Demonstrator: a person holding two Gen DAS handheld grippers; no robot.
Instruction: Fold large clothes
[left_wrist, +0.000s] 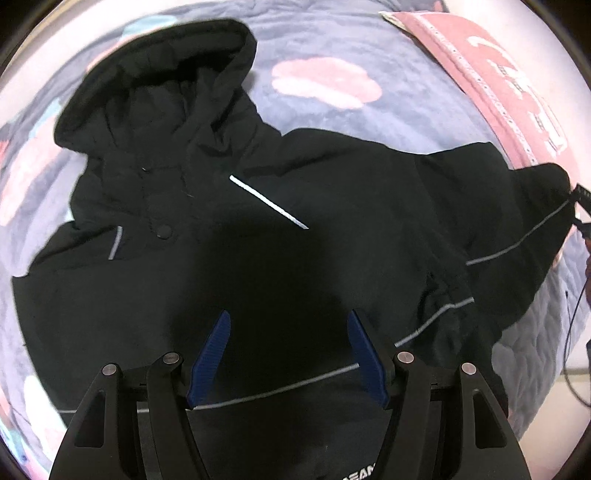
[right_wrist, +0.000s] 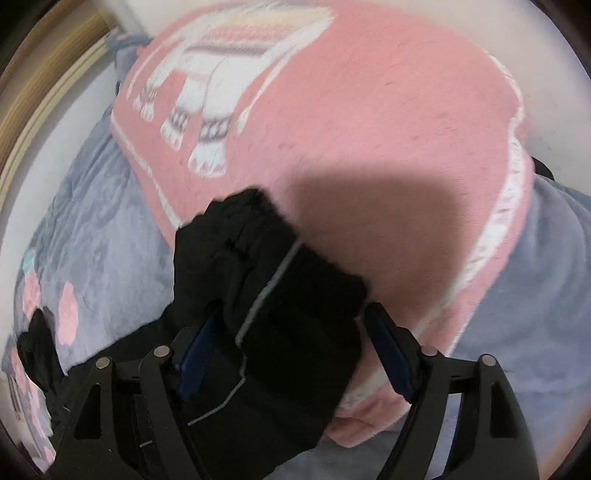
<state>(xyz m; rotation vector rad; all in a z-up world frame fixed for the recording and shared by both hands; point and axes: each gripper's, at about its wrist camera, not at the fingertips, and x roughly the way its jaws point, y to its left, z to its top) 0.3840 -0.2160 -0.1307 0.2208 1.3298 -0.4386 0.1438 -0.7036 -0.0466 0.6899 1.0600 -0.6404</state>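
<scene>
left wrist: black hooded jacket (left_wrist: 258, 229) spread flat

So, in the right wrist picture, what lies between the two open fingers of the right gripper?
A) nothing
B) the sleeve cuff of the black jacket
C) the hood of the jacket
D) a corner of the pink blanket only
B: the sleeve cuff, black with a grey stripe, sits between the right gripper fingers, over the pink blanket.

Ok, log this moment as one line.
black hooded jacket spread on quilt | left gripper open above body | right gripper open around sleeve cuff
</scene>
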